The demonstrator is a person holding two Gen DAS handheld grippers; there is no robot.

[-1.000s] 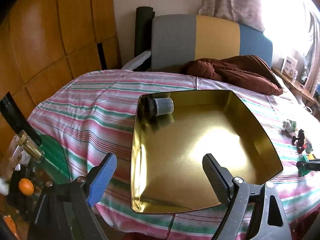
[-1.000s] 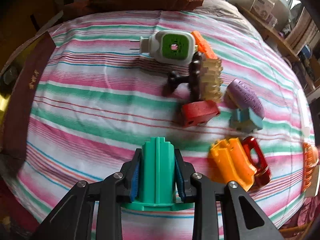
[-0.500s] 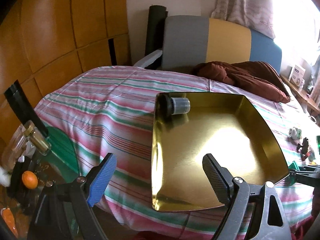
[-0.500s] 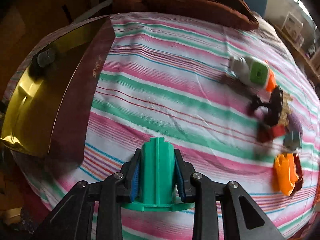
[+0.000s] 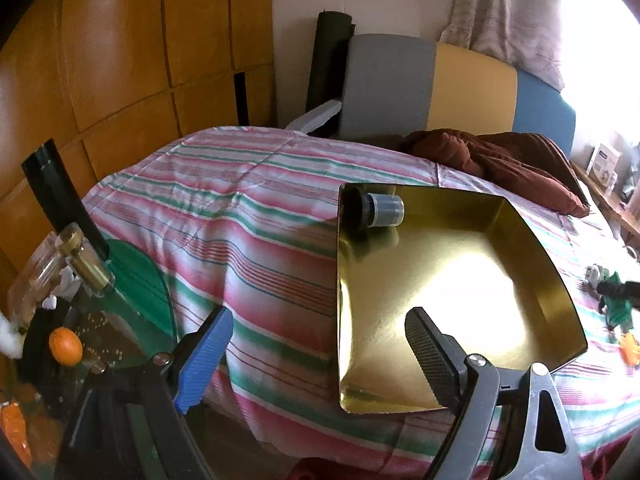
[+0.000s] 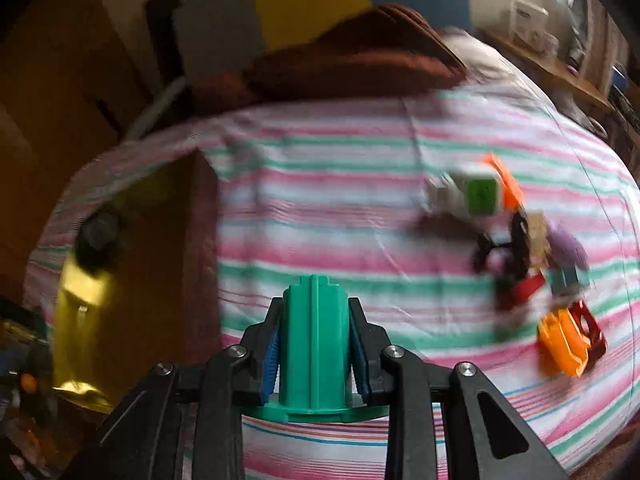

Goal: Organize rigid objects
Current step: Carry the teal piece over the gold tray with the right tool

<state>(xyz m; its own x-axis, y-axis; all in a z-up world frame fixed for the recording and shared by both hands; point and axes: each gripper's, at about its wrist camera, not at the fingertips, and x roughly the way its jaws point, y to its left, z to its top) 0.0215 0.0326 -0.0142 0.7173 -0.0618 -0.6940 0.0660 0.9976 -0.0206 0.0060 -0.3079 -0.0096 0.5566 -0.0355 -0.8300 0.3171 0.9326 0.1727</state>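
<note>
My right gripper (image 6: 316,336) is shut on a green plastic piece (image 6: 314,344) and holds it above the striped bedspread, to the right of the gold tray (image 6: 80,320). In the left wrist view the gold tray (image 5: 460,300) lies on the bed with a grey capped cylinder (image 5: 382,210) in its far left corner. My left gripper (image 5: 320,344) is open and empty, low at the tray's near left corner. The right gripper with the green piece (image 5: 618,300) also shows there at the far right. Several small toys (image 6: 520,264) lie in a cluster on the right of the bed.
A brown blanket (image 5: 500,160) and a grey, yellow and blue headboard (image 5: 440,88) are at the far end. A glass side table (image 5: 80,320) with a jar and an orange stands left of the bed. Wooden panels cover the left wall.
My right gripper has carried the green piece up and leftward, away from the toy cluster toward the tray. The left gripper has pulled back and to the left, still open.
</note>
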